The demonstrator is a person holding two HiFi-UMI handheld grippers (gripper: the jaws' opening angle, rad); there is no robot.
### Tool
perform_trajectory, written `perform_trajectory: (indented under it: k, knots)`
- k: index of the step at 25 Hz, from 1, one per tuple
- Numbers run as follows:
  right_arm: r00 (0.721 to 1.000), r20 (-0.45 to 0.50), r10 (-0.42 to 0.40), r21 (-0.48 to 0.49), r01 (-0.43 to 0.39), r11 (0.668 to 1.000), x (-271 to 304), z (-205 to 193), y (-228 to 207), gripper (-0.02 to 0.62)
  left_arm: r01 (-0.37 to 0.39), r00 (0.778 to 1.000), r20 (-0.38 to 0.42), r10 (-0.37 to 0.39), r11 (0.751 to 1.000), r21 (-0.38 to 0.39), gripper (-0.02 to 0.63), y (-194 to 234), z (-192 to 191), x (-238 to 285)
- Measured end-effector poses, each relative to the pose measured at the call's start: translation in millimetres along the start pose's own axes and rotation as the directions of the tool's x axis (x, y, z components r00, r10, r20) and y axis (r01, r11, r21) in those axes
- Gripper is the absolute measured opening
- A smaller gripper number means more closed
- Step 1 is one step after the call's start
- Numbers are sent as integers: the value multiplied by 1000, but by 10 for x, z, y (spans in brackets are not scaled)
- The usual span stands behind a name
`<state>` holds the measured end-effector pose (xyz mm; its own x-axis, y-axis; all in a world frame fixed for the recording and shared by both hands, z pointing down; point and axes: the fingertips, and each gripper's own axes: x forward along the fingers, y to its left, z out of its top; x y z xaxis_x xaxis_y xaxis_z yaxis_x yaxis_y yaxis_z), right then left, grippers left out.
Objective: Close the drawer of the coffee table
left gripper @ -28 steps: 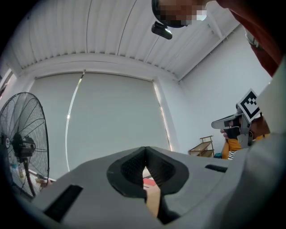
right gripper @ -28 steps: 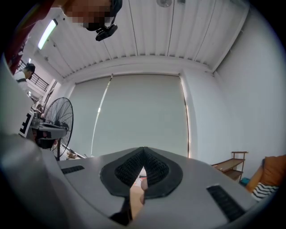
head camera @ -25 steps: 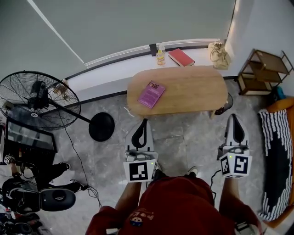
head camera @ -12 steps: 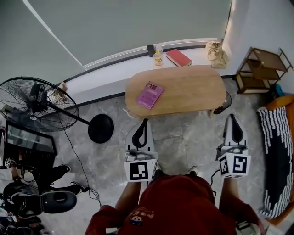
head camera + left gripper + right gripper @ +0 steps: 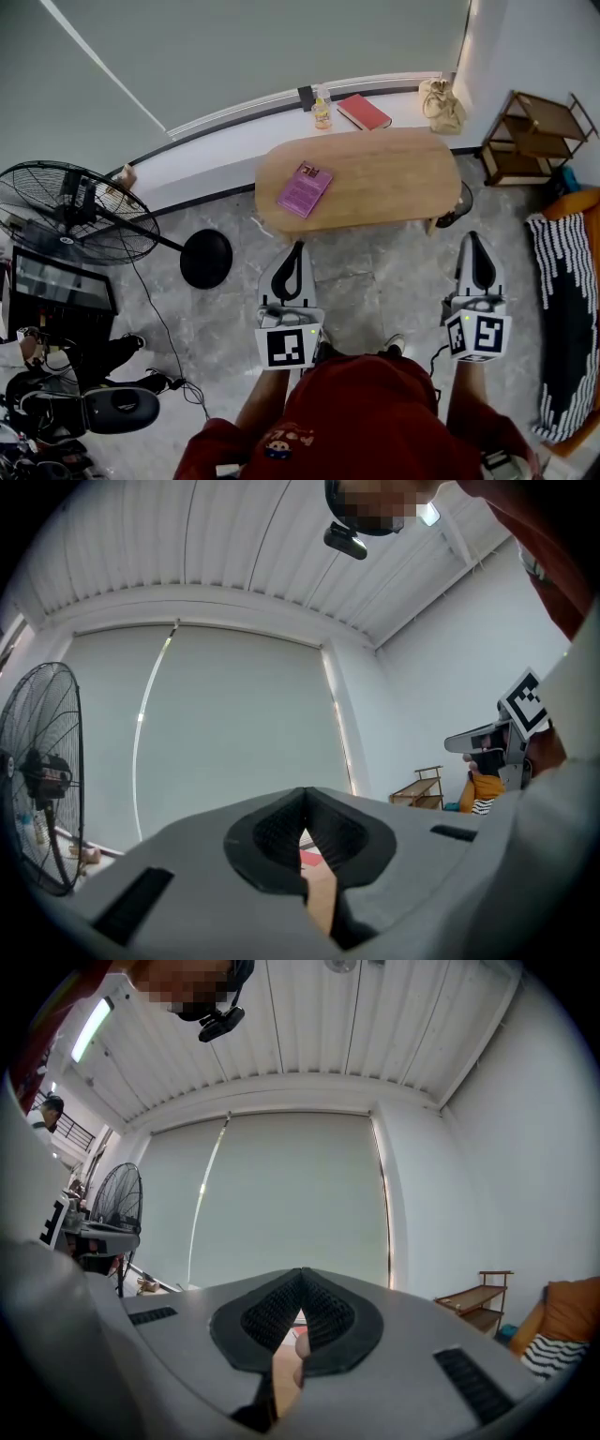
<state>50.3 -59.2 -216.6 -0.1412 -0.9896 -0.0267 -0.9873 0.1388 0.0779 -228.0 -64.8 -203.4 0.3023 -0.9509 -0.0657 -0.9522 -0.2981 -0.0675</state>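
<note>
The oval wooden coffee table [image 5: 375, 183] stands ahead of me on the grey stone floor, seen from above with a purple book [image 5: 305, 187] on its left part. No drawer shows from this angle. My left gripper [image 5: 296, 247] is held level in front of the table's near edge, apart from it, jaws shut and empty [image 5: 304, 793]. My right gripper [image 5: 472, 238] hangs level off the table's right end, also shut with nothing in it [image 5: 300, 1274]. Between the shut jaws in both gripper views I see only a sliver of the tabletop.
A pedestal fan [image 5: 75, 211] with a round black base [image 5: 206, 259] stands left of the table. A window ledge behind holds a red book [image 5: 364, 112], a bottle [image 5: 322, 111] and a bag [image 5: 437, 98]. A wooden shelf [image 5: 534, 141] and striped cushion [image 5: 562, 319] are at right.
The head view has drifted a little, so the table sits slightly higher and further left in the picture. Both grippers stay where they were, jaws shut.
</note>
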Motion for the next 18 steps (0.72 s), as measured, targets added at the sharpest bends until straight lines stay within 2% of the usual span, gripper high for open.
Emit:
perform_trajectory:
  k: [18]
  knots:
    - [999,-27,-25,7,26,1000,-35,-110,-143,-3,14,1000,-15,-14,1000,8,6,-157,-43,48]
